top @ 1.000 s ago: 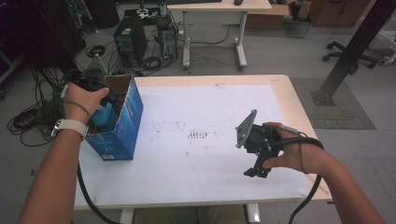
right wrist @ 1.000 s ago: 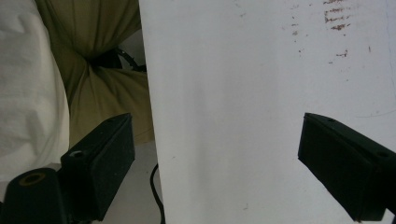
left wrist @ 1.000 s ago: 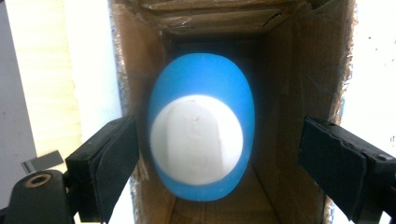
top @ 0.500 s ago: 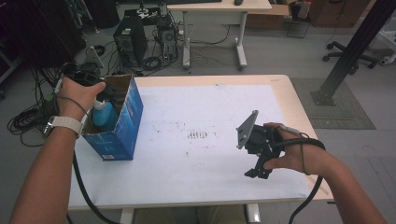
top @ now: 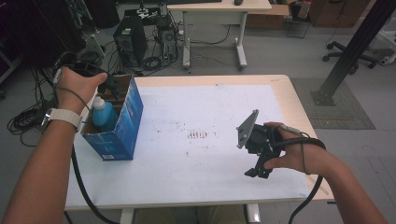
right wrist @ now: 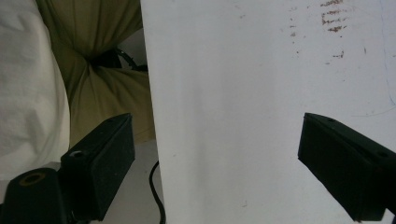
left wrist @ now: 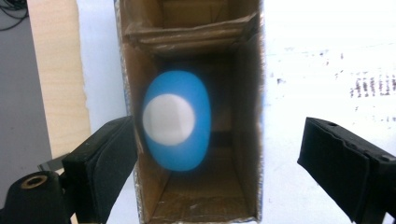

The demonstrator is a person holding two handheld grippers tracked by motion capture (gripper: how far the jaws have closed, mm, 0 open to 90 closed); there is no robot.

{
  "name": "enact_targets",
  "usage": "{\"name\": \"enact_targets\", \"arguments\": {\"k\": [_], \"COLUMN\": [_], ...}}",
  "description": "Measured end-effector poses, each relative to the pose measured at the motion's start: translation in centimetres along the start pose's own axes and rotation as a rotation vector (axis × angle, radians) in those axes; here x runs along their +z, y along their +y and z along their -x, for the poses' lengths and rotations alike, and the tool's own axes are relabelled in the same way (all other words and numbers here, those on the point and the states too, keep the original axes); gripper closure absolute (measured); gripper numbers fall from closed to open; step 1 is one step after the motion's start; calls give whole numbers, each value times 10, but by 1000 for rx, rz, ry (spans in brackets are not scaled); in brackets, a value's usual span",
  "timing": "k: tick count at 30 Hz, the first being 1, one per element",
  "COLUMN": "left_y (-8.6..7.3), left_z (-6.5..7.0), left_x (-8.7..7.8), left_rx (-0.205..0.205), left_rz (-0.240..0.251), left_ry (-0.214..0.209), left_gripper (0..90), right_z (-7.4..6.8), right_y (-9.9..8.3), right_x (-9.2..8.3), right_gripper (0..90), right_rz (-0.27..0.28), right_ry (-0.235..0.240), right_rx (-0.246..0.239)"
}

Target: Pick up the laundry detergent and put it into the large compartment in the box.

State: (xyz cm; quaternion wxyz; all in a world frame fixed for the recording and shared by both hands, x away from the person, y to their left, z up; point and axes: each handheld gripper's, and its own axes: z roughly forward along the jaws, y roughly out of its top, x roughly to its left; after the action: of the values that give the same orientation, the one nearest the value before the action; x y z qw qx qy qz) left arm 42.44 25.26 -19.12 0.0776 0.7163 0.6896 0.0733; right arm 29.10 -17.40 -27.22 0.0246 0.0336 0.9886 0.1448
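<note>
A blue bottle (top: 103,115) with a white cap stands upright inside an open blue carton (top: 122,133) at the table's left edge. My left gripper (top: 110,87) hovers over the carton's far end, jaws wide open and empty. In the left gripper view the bottle (left wrist: 176,122) shows from above, down in the carton (left wrist: 245,116), with my left gripper (left wrist: 215,163) straddling the opening. My right gripper (top: 257,171) hangs open above the white table top (top: 196,102) near the front right, holding nothing. The right gripper view shows the right gripper (right wrist: 215,163) over the bare table top (right wrist: 261,93).
Faint brown marks (top: 199,135) dot the middle of the white surface. Behind the table on the floor are computer towers (top: 128,39), tangled cables (top: 23,116) and another desk (top: 219,7). A black post (top: 351,51) stands at the right. The person's clothing (right wrist: 70,70) lies beyond the front edge.
My left hand and gripper have risen and drawn back from the carton, and more of the bottle now shows inside. The right gripper has stayed where it was.
</note>
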Motion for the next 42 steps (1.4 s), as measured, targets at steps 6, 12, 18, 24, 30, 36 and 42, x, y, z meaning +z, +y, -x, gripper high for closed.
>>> {"name": "enact_targets", "arguments": {"k": [6,12,18,24,30,36,42], "left_y": [3,7,12,14,16,16,17], "left_z": [9,21,37,47,58,68,79], "left_x": [-11,-26,-36,-44,-51,-56,-58], "left_rx": [6,9,23,39,57,69,77], "left_rz": [13,28,33,45,57,61,65], "left_ry": [-3,-2,3,11,11,18,2], "left_gripper": [117,117,117,117,117,117,116], "right_z": [0,0,-1,-1,0,0,-1], "right_y": [2,1,2,1,1,1,1], "right_x": [-3,-4,-4,-5,-4,-5,-5], "right_gripper": [113,113,113,113,113,114,113], "right_rz": [2,2,0,6,3,0,0], "right_ry": [-5,-8,-8,-11,-8,-8,-8], "right_rx": [-5,-5,-6,-6,-6,-7,-5]}}
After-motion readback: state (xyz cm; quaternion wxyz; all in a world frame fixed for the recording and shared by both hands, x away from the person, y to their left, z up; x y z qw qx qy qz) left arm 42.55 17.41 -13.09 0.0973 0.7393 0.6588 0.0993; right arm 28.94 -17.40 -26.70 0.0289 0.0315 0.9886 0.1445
